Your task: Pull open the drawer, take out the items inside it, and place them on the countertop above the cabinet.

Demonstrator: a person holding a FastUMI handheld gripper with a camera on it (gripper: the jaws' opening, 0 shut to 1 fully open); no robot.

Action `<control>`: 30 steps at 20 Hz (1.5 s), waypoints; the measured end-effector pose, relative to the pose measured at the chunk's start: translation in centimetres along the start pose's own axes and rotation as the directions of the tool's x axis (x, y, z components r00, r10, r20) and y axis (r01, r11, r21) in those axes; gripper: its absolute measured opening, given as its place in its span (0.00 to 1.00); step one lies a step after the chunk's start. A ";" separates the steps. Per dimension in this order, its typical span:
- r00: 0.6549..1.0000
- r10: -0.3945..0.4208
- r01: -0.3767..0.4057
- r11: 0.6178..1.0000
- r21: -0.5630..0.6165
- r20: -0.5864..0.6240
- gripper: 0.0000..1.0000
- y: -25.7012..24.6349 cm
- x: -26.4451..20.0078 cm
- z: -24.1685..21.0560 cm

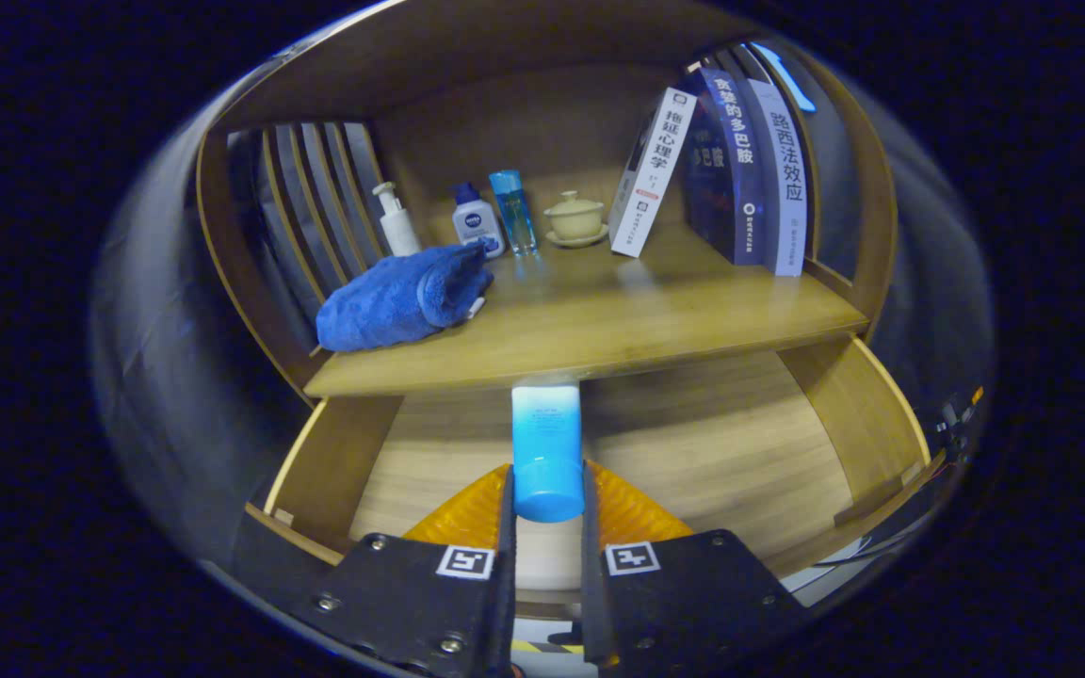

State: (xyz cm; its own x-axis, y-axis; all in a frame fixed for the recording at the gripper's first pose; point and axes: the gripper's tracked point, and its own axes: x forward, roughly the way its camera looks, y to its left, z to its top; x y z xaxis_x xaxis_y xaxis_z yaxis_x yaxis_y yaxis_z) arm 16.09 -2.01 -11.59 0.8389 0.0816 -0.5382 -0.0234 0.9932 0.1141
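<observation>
While the drawer (712, 452) stands pulled open below the countertop (599, 320), the gripper (547, 490) clamps a blue tube (546, 452) above the drawer's floor.

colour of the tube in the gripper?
Blue tube, paler toward its far end, clamped between both fingers of the gripper above the open drawer. Gripper view.

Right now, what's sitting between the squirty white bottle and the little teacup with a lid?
In the gripper view, two bottles stand between the white pump bottle and the lidded teacup: a white bottle with a blue cap, then a clear blue bottle. The gripper holds a blue tube.
</observation>
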 end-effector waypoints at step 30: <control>0.934 -0.013 0.072 0.985 -0.154 0.356 0.29 1.9 2.7 12.7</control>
State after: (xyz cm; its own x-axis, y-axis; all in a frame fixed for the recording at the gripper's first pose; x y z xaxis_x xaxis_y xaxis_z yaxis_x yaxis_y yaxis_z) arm 25.24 -0.94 -2.23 0.9778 0.0341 -0.2068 -0.0464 0.9974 -0.0548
